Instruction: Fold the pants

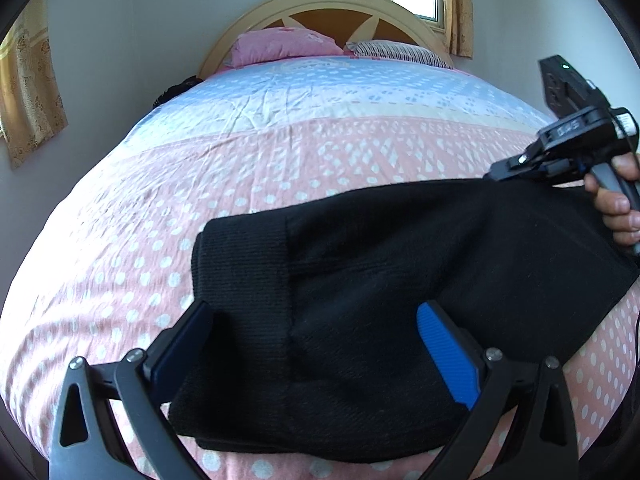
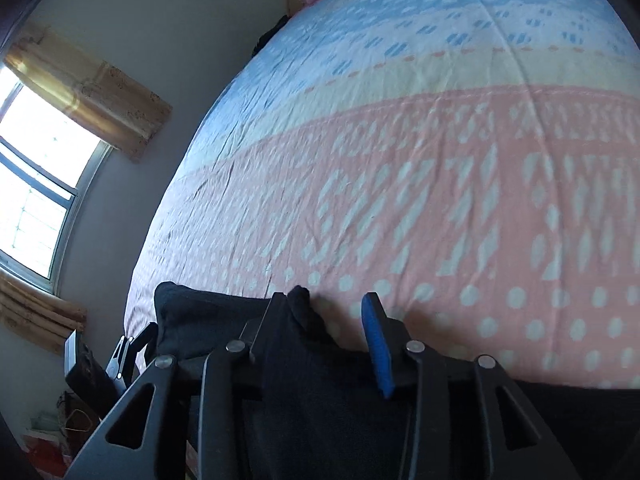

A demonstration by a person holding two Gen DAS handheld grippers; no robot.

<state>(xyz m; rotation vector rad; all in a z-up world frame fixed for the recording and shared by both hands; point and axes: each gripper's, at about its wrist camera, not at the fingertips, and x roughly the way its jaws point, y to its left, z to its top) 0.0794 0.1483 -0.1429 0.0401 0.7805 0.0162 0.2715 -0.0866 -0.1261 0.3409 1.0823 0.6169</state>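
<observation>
The black pants [image 1: 360, 300] lie in a folded bundle on the pink dotted bedspread [image 1: 200, 184], ribbed band to the left. My left gripper [image 1: 316, 320] is open, its blue-padded fingers [image 1: 444, 356] straddling the near part of the bundle. My right gripper [image 2: 324, 312] is open over the pants' far right corner [image 2: 300, 304], with black cloth lying between its jaws and against the left finger. The right gripper also shows in the left wrist view [image 1: 560, 152], held by a hand at the pants' right end.
The bed's headboard [image 1: 320, 4] and two pillows [image 1: 284, 46] are at the far end. A wall with a curtained window [image 2: 36, 184] runs along the bed's left side. Clutter sits on the floor [image 2: 52, 436] beside the bed.
</observation>
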